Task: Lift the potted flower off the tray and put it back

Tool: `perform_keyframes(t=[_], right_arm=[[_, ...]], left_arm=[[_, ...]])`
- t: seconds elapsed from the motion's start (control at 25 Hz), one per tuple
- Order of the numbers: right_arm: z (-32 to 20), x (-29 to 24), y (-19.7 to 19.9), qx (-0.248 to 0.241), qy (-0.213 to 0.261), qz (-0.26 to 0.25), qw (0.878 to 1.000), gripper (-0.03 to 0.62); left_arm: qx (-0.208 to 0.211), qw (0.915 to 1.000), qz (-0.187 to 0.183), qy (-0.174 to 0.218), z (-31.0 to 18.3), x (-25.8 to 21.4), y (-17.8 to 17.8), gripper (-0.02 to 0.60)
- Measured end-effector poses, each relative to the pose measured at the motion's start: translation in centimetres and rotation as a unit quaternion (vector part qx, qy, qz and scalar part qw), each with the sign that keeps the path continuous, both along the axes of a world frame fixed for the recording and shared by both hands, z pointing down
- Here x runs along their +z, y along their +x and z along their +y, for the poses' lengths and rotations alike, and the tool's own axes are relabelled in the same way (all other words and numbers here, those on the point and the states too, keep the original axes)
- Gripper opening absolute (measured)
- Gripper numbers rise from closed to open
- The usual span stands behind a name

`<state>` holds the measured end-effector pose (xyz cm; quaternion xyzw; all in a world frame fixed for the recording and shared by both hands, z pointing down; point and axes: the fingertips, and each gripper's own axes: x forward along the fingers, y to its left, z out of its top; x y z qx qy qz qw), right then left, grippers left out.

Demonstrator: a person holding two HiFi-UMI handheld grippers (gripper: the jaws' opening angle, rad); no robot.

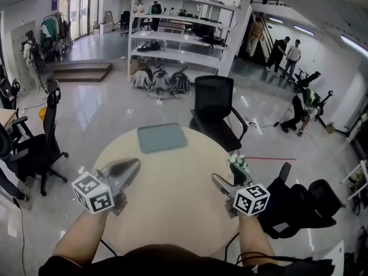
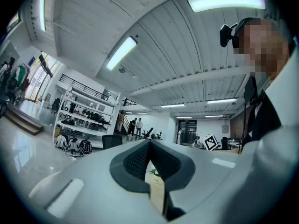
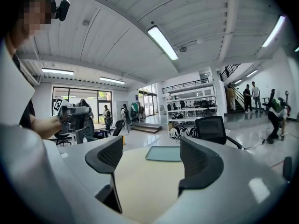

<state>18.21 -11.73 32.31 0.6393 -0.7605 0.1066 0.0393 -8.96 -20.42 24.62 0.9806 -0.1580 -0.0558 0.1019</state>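
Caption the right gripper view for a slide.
Open right tongs aimed at the tray on the round table.

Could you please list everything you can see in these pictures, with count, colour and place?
table: one, beige, round, right in front of the person.
tray: one, grey-green, far side of the table, nothing on it.
potted flower: one, white pot with green leaves, at the table's right edge, off the tray.
office chair: one, black, just behind the table.
shelving: one, white, far back.
people: several, dark and light clothes, far right by the stairs.
left tool: one, grey, jaws together, over the table's left side.
right tool: one, grey, jaws apart and empty, beside the potted flower.
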Motion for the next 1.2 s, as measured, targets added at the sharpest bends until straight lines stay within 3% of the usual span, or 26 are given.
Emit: perform_keyframes(t=[0.36, 0.72, 0.96, 1.2], right_arm=[[2.6, 5.5, 11.5, 0.086, -0.038, -0.001, 0.996, 0.428], [3.5, 14.9, 23.3, 0.145, -0.093, -0.01, 0.985, 0.513], [2.2, 21.5, 26.5, 0.143, -0.122, -0.021, 0.982, 0.531], [1.2, 27.0, 28.1, 0.141, -0.151, -0.022, 0.978, 0.565]], left_arm=[[0.095, 0.995, -0.029, -0.013, 0.1, 4.3, 14.4, -0.003], [0.165, 0.9841, -0.055, -0.033, 0.6, 11.4, 30.0, -0.003], [0.189, 0.9771, -0.08, -0.054, 1.3, 17.5, 37.0, -0.003], [0.205, 0.9715, -0.099, -0.066, 2.1, 21.6, 40.6, -0.003]])
